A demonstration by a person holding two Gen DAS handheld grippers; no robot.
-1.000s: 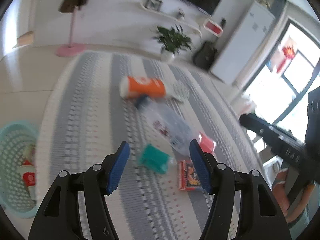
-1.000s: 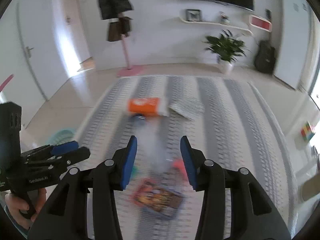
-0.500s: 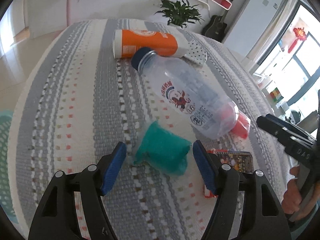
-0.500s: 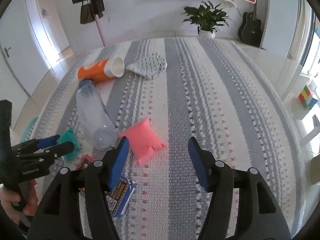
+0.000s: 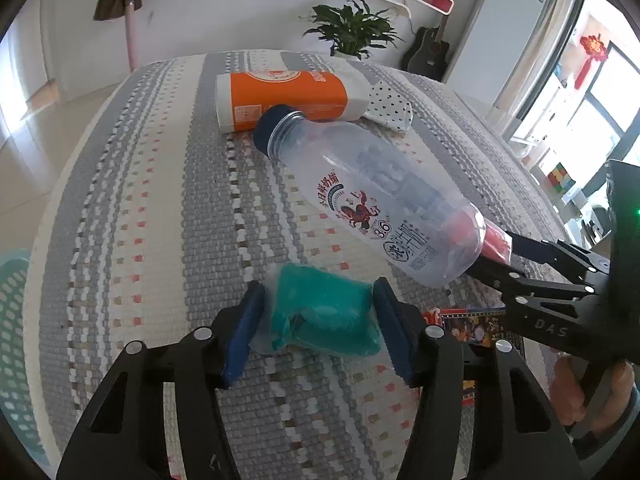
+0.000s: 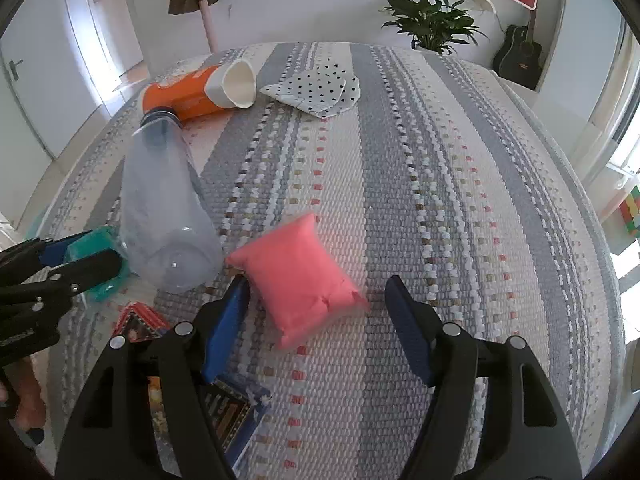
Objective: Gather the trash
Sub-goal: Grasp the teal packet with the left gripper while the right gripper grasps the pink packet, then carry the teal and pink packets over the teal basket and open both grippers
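Observation:
Trash lies on a striped rug (image 5: 152,216). My left gripper (image 5: 320,320) is open, its blue pads on either side of a teal packet (image 5: 324,316), which also shows in the right wrist view (image 6: 94,250). My right gripper (image 6: 316,320) is open, with a pink packet (image 6: 296,276) between its pads, nearer the left one. An empty clear bottle (image 5: 372,196) with a dark cap lies between both packets. An orange cup (image 5: 280,96) and a dotted paper (image 6: 316,90) lie farther off. A printed box (image 6: 224,412) lies under my right gripper.
A teal basket (image 5: 12,320) stands off the rug at the far left. A potted plant (image 5: 352,32), a guitar (image 5: 428,56) and a pink coat stand (image 5: 130,32) line the back wall. The rug (image 6: 480,200) stretches to the right.
Both grippers have dropped low to the rug and moved forward. The left pads now flank the teal packet and the right pads have come up around the pink packet.

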